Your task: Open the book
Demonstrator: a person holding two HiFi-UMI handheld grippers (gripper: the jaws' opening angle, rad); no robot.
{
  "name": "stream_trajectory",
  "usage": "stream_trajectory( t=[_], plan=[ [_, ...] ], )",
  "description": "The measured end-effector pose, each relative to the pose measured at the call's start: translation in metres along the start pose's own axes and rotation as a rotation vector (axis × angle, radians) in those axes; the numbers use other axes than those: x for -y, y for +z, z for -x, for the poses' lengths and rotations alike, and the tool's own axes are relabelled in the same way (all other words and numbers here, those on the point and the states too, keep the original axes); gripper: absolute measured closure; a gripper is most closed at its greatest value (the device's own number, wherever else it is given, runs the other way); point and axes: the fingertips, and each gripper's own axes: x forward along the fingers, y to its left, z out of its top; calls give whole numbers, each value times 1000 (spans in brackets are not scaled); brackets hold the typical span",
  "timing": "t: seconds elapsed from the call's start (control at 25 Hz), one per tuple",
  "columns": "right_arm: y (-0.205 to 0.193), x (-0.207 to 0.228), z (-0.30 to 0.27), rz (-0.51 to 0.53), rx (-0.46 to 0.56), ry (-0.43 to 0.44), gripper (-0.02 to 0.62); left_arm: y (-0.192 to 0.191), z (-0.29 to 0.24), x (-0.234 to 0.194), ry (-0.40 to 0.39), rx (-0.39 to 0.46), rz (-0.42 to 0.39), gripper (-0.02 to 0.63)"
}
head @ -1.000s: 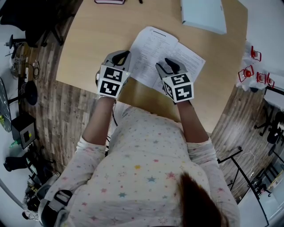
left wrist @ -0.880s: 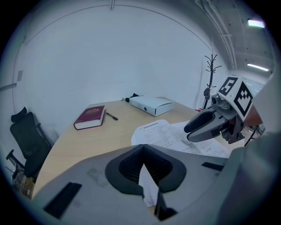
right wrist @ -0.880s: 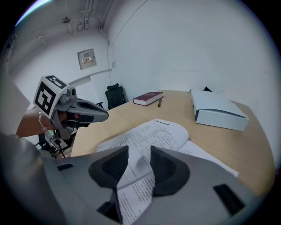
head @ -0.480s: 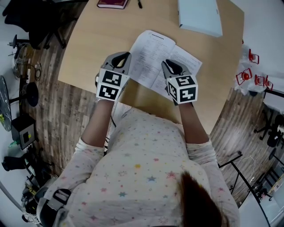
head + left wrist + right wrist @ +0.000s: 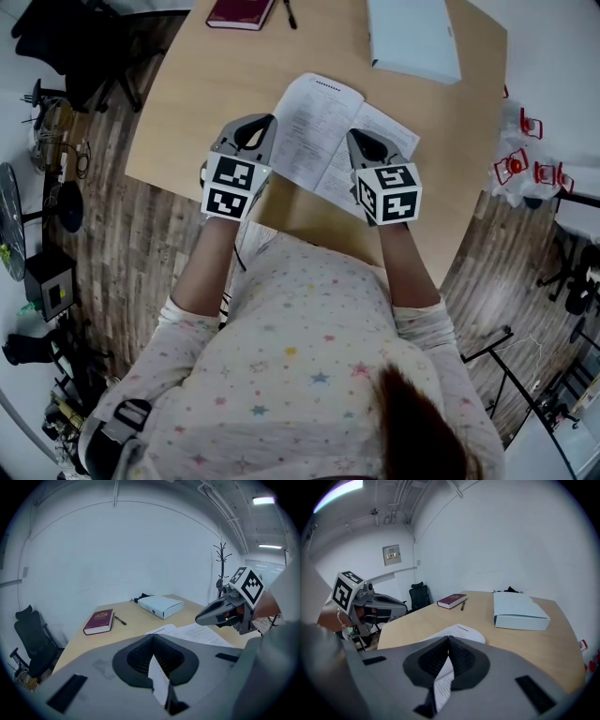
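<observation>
The book [image 5: 323, 141] lies open on the wooden table [image 5: 216, 84], its white printed pages facing up. My left gripper [image 5: 266, 126] is at the book's left edge, shut on a left-hand page [image 5: 160, 682] that runs between its jaws. At the book's right side, my right gripper [image 5: 360, 141] is shut on a right-hand page [image 5: 443, 681]. In the left gripper view the open pages [image 5: 201, 634] spread beyond the jaws, with the right gripper [image 5: 224, 612] above them. The right gripper view shows the curved far page [image 5: 461, 631] and the left gripper [image 5: 377, 604].
A maroon closed book [image 5: 241, 12] with a pen [image 5: 289, 13] beside it lies at the table's far edge. A pale blue box [image 5: 412, 37] sits at the far right. Red clips [image 5: 525, 164] lie right of the table. The table's near edge runs just under both grippers.
The head view has shifted, so the maroon book at the far edge now shows. Both grippers keep their hold on the pages; the right one has drifted slightly to the right.
</observation>
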Motion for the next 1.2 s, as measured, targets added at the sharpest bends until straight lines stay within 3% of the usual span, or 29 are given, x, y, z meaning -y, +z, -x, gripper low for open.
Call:
stream_trajectory(
  t=[1.2],
  plan=[
    [67,43,123,-42,359,-40,595,115,48,66,36,259,-48,595]
  ],
)
